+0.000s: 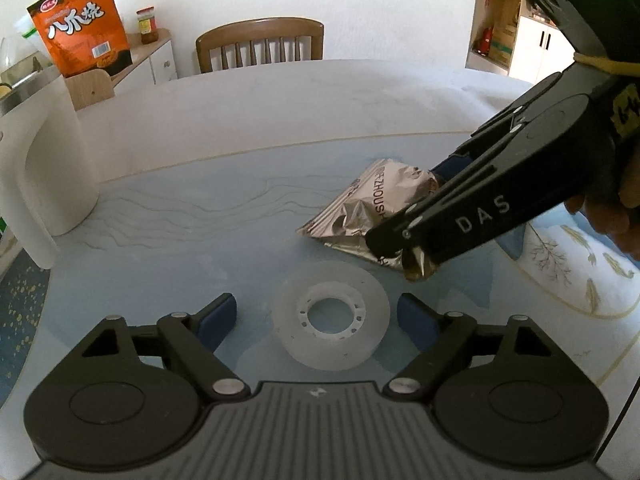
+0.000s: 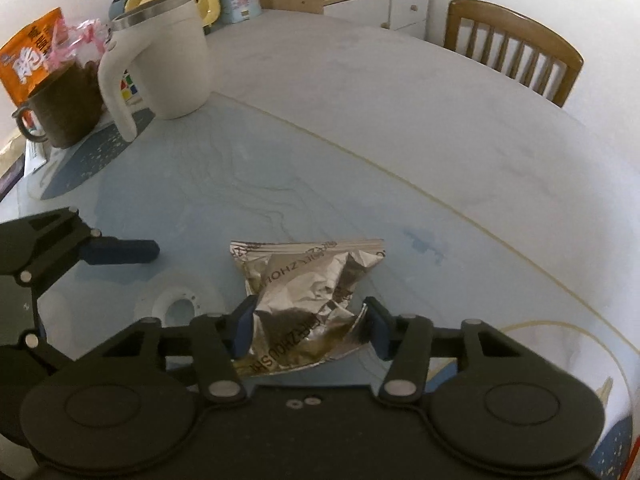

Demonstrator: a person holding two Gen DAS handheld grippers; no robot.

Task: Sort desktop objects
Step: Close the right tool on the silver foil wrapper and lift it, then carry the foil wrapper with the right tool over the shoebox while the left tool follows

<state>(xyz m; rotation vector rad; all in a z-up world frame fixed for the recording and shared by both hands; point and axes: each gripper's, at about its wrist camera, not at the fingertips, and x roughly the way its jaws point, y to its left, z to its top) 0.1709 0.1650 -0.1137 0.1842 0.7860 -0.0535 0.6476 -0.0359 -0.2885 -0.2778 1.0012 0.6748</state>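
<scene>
On the bench (image 2: pixel 360 128) I count one roll of clear tape (image 1: pixel 331 321), one crumpled foil packet (image 2: pixel 304 292), one white mug (image 2: pixel 172 60) and one brown mug (image 2: pixel 64 108). Two orange snack bags (image 1: pixel 82 24) (image 2: pixel 28 60), one wooden chair (image 1: pixel 260 44), two grippers (image 1: pixel 316 322) (image 2: pixel 310 328).

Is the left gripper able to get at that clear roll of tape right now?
Probably yes. The left gripper is open, its blue pads either side of the clear tape roll, nothing between; the right gripper is on the silver foil packet.
</scene>
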